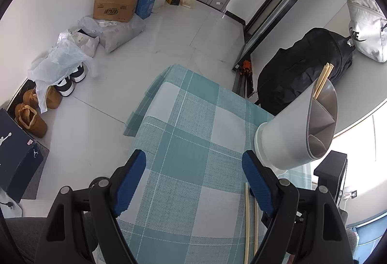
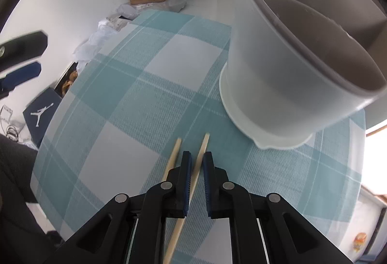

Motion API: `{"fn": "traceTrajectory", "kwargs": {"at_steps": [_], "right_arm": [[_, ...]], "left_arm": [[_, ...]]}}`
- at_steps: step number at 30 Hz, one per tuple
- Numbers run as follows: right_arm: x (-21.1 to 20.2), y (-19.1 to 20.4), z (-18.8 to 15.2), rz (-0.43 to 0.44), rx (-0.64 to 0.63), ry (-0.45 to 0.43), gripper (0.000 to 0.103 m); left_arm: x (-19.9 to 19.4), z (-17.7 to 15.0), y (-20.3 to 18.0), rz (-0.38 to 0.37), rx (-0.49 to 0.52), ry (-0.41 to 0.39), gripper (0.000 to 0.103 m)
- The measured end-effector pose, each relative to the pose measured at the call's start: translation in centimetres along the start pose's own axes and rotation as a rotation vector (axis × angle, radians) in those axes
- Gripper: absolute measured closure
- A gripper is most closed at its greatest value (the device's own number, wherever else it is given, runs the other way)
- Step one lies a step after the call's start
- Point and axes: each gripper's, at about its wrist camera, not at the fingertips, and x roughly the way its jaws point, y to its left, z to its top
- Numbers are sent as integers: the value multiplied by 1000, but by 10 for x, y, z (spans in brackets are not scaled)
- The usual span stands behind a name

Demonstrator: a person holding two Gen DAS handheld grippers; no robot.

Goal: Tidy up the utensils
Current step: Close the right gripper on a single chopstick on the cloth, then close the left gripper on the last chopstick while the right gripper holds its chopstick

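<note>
My right gripper [image 2: 195, 158] jaws are clamped on one chopstick [image 2: 202, 155]; left gripper [image 1: 193, 162] jaws hang released over the counter [image 1: 183, 118].

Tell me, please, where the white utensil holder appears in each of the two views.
Left wrist view: the utensil holder stands at the right, chopsticks inside it.
Right wrist view: it fills the upper right, seen close.
Shared landmark: the checked tablecloth.

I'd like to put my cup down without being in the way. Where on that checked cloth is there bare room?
The left half of the checked cloth is bare, out to its far edge. The right side is crowded: the utensil holder stands there, two chopsticks lie in front of it, and the right gripper is closed on one.
</note>
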Motion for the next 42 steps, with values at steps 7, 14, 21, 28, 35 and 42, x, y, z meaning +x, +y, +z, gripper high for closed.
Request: {"fn": "traceTrajectory", "kwargs": {"at_steps": [7, 14, 21, 28, 35, 42], "right_arm": [[-6, -9, -1, 44, 81, -45, 99], [-58, -29, -12, 102, 183, -235, 99], [-105, -72, -42, 193, 341, -402, 99], [-120, -102, -61, 278, 472, -479, 99], [-135, -121, -78, 319, 525, -539, 99], [-146, -129, -94, 333, 557, -561, 99]], "left_arm": [[7, -3, -1, 32, 34, 20, 25], [19, -18, -15, 25, 97, 91, 25], [35, -41, -54, -2, 240, 170, 25], [49, -57, -74, 30, 331, 238, 26], [65, -63, -76, 114, 329, 299, 44], [73, -69, -94, 243, 410, 296, 52]]}}
